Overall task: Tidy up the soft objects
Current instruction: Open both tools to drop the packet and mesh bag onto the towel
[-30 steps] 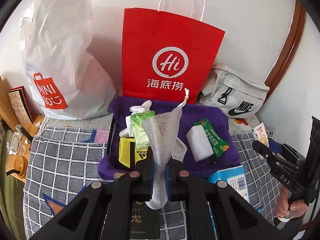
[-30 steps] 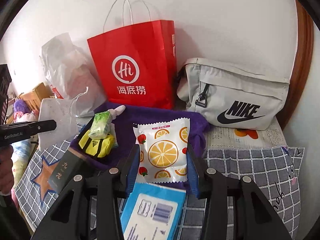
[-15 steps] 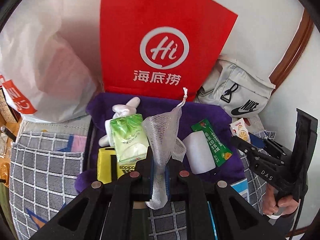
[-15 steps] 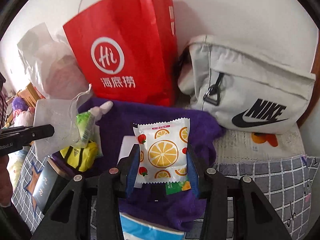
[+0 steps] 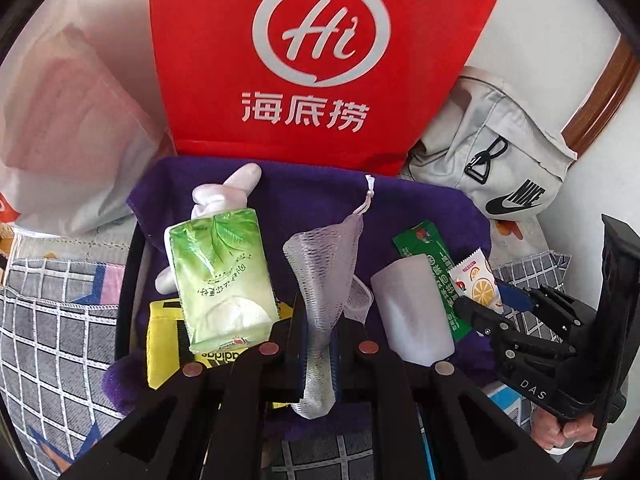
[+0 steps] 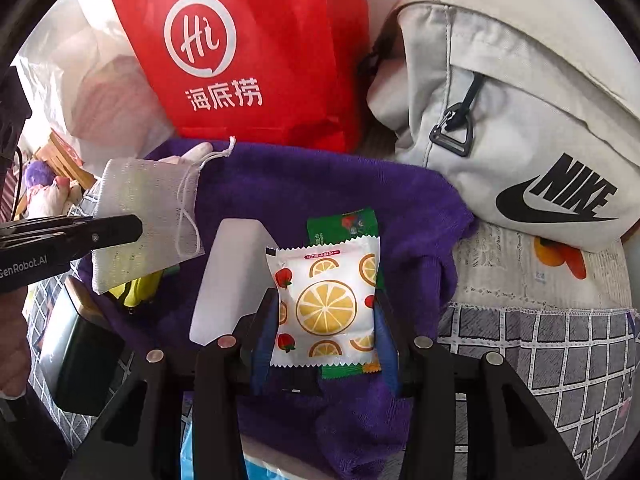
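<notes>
My left gripper [image 5: 320, 332] is shut on a white mesh drawstring pouch [image 5: 326, 256] and holds it above the purple towel [image 5: 312, 200]. My right gripper [image 6: 326, 320] is shut on a white orange-print packet [image 6: 326, 300], held over the towel [image 6: 320, 192]. On the towel lie a green tissue pack [image 5: 220, 276], a white plush toy [image 5: 228, 192], a yellow Adidas pouch [image 5: 164, 344], a white block [image 5: 412, 312] and a green sachet [image 5: 432, 256]. The right gripper with its packet shows at the right of the left wrist view [image 5: 480, 300]. The left gripper and mesh pouch [image 6: 148, 220] show at the left of the right wrist view.
A red paper bag [image 5: 320, 60] stands behind the towel against the wall. A white plastic bag [image 5: 68, 120] is to its left, a grey Nike bag [image 6: 512, 120] to its right. Grey checked cloth [image 6: 540, 352] covers the surface. A dark box [image 6: 80, 360] and a blue packet [image 6: 188, 452] lie near the front.
Both grippers moved forward toward the red bag and over the purple towel, each still holding its item. The towel's objects appear closer and larger.
</notes>
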### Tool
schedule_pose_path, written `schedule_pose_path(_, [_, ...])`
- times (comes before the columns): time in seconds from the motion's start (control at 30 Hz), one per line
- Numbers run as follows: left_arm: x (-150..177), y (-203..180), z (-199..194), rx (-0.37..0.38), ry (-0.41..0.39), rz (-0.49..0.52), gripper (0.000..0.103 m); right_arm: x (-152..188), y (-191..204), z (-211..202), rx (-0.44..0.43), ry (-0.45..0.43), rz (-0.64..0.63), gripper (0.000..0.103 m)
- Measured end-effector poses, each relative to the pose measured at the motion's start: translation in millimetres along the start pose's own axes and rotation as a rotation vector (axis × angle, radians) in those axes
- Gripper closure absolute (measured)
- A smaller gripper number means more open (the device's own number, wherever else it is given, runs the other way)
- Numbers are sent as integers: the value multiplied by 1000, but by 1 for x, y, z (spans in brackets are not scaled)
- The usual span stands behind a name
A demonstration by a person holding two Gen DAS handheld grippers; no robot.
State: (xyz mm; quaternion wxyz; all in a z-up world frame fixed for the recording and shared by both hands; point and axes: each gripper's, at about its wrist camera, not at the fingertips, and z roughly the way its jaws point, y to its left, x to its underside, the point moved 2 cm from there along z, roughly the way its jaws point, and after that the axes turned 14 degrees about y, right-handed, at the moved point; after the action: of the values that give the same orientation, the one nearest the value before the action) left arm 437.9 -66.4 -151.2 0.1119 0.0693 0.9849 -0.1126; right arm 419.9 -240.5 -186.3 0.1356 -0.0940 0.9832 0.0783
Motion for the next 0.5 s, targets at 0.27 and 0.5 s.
schedule_pose_path(0.27, [-3, 10, 11, 69, 36, -36, 94, -3, -2, 13, -17, 37, 14, 55])
schedule_pose_path(0.5, [-3, 8, 12, 101, 42, -43, 78, -4, 9, 8, -16, 9, -19, 40])
